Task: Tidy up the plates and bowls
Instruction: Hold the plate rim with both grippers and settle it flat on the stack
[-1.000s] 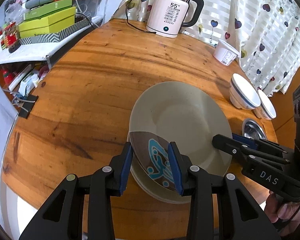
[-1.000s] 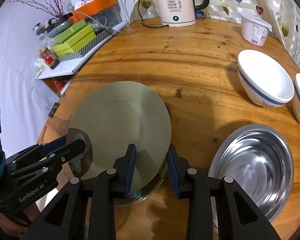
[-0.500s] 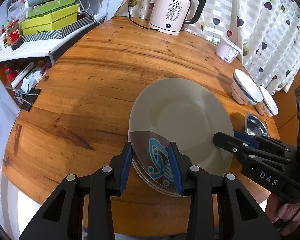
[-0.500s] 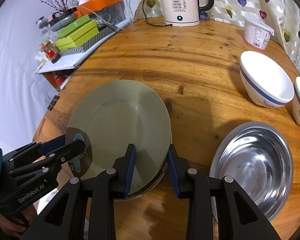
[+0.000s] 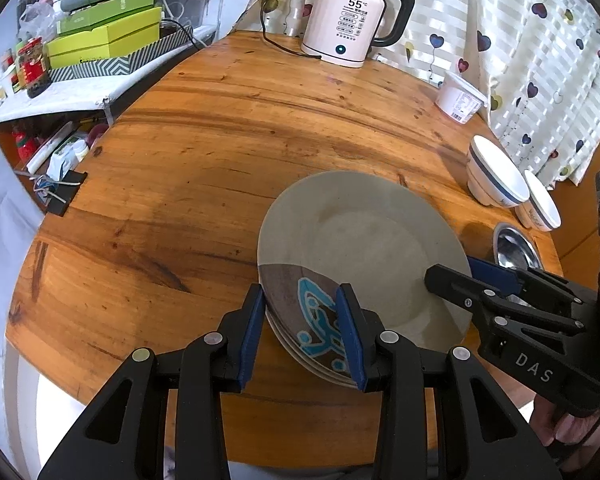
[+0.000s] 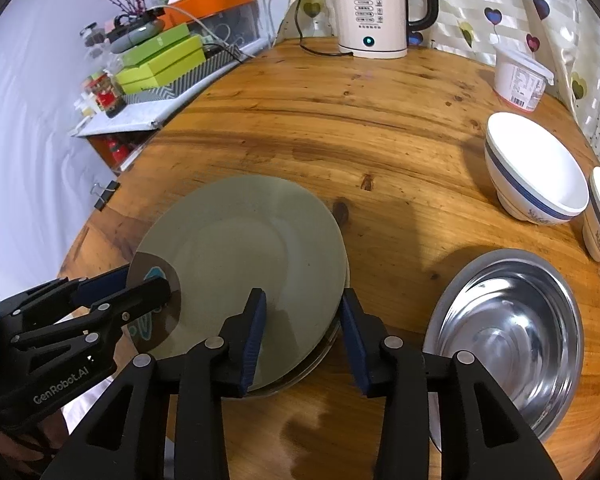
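We saw the grey plate (image 5: 364, 248) lying on top of a stack of plates near the front edge of the round wooden table (image 5: 204, 152). The left gripper (image 5: 300, 332) had its jaws partly apart astride the plate's patterned rim; whether the pads pressed it we could not tell. The right gripper (image 6: 302, 334) straddled the opposite rim, its jaws opening, one pad apparently clear of the edge. A steel bowl (image 6: 508, 336) sat just beside the stack, two white bowls (image 6: 536, 168) towards the right edge.
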